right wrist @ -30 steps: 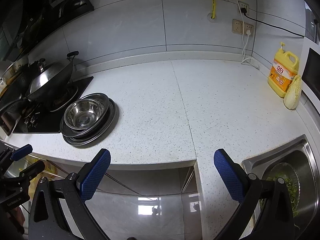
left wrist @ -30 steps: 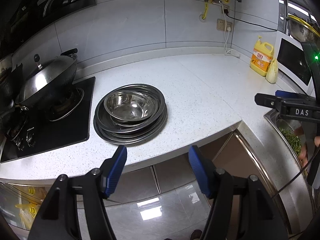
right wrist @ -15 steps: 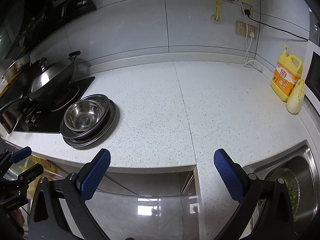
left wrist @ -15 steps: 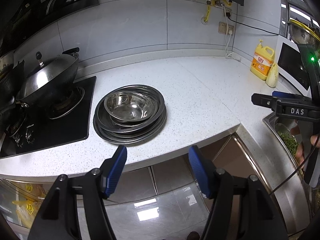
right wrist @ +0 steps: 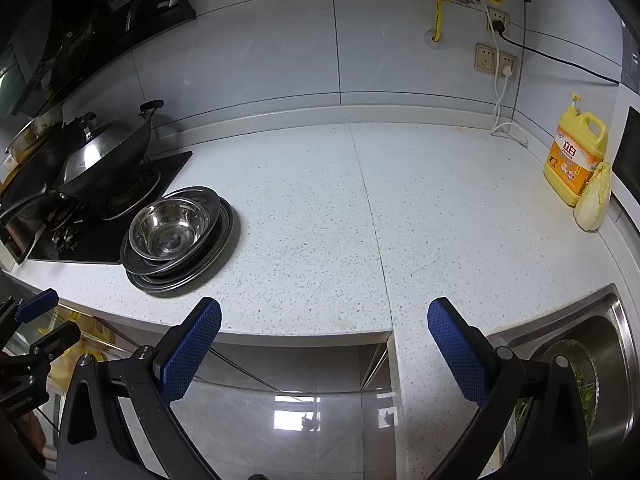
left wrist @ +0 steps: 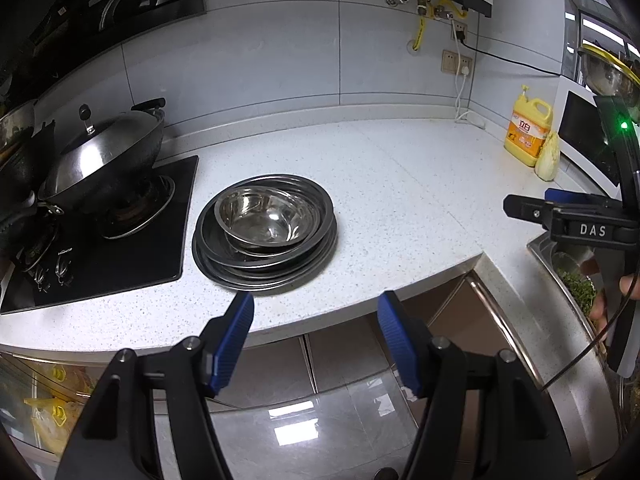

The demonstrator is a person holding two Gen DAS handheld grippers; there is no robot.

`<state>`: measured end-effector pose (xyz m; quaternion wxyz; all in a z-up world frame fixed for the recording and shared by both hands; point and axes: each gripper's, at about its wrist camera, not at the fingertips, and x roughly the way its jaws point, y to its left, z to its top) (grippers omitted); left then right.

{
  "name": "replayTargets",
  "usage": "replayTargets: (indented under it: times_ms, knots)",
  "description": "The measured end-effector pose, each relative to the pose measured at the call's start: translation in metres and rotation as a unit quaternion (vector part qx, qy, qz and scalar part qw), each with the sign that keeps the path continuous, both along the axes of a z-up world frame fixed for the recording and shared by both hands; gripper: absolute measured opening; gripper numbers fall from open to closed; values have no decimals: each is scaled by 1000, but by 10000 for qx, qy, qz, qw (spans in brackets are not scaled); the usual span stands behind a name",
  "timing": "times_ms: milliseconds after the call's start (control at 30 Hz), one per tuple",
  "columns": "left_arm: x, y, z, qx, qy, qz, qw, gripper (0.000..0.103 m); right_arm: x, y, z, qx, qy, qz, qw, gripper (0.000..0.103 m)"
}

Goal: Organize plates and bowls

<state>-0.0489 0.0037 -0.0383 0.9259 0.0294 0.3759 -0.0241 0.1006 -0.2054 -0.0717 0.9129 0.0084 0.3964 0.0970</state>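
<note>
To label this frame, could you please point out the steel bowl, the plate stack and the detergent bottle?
steel bowl [left wrist: 267,219]: left wrist view, inner wall.
plate stack [left wrist: 320,256]: left wrist view, right rim.
detergent bottle [right wrist: 574,160]: right wrist view, front label.

Left gripper [left wrist: 316,312] and right gripper [right wrist: 324,318] tilt downward side by side, blue-padded fingers [right wrist: 192,344] spread wide, both empty.

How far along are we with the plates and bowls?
Done: bowl sits nested on the stacked plates beside the stove. In hand: nothing; left gripper and right gripper are open, short of the counter. Left: possibly nothing.
</note>
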Motion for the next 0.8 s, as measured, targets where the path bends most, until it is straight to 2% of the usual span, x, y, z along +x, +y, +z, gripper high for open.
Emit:
replayTargets:
  times_ms: [667,800]
  knots:
    - [-1,4,3,-167,-111,132,9997,63,1,2,-2,-26,15,22,10000,102]
    - [1,3,1,-72,-35,140,9999,63,1,2,-2,-26,19,26,10000,102]
